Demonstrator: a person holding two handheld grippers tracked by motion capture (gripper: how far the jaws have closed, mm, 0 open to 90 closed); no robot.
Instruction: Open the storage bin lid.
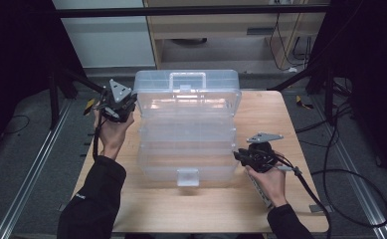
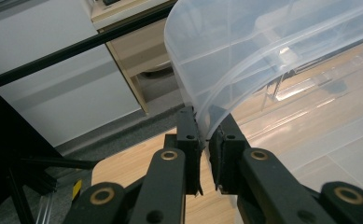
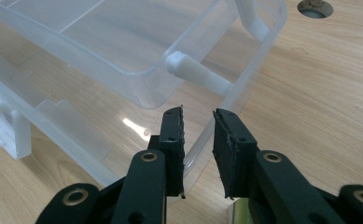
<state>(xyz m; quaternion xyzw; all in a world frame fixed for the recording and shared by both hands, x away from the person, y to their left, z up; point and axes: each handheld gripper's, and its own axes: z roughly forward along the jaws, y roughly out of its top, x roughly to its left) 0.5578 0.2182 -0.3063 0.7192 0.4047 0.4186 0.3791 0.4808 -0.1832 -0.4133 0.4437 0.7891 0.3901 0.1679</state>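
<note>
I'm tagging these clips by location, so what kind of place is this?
Probably a lab or recording workshop: a light wooden table ringed by black frame bars, loose black cables on grey carpet, and a pale wooden cabinet behind.

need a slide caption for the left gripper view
Left gripper pinching the thin rim of the clear plastic box's lid, above the wooden table.

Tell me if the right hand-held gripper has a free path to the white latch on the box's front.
Probably yes: the right hand-held gripper sits at the clear box's front right corner, and bare table lies before the latch.
</note>
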